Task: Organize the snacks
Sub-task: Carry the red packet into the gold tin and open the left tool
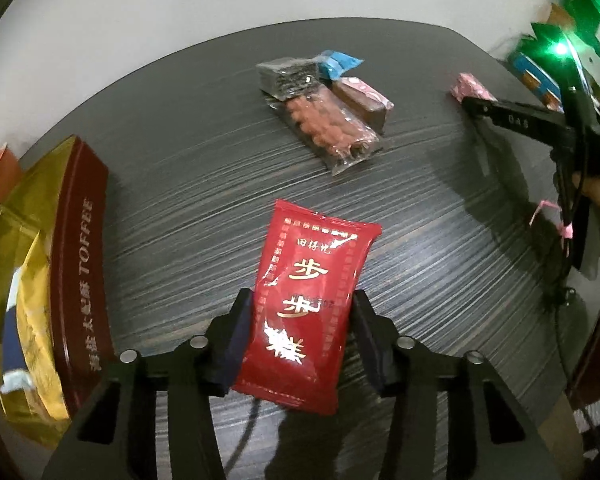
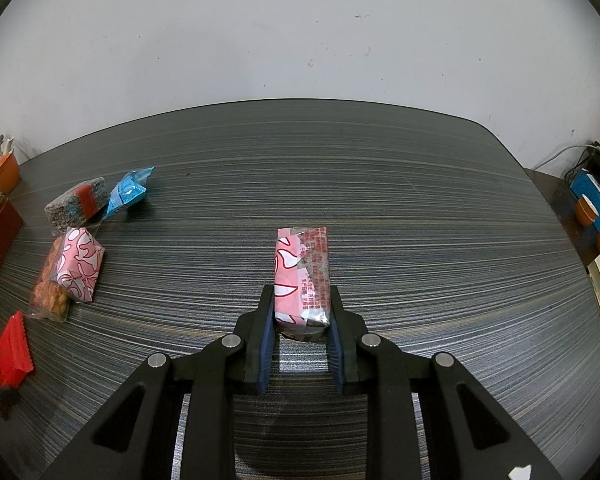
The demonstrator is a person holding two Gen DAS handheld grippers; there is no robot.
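Two snacks are in hand at once. Red packet (image 1: 306, 304) sits between the left tool's (image 1: 300, 340) pads, long axis running straight out along the fingers, far end tipped toward the snack pile. Left pad looks to be touching its edge; right pad seems just short of it, so whether the grip is firm I can't tell. Pink bar (image 2: 302, 278) is clamped by the right tool (image 2: 302, 344), closed tight on its near end, long axis also in line with the fingers, far end resting on or just over the tabletop (image 2: 420, 240).

Pile of four snacks (image 1: 324, 104) lies ahead of the left tool, and up-left of the right one. Toffee tin (image 1: 82, 256) sits at the left edge, just beside the left tool, well apart from the right.

My read: the left hand is nearer both tin and pile, so the red packet has the short move; the pink bar must cross the tabletop leftward.
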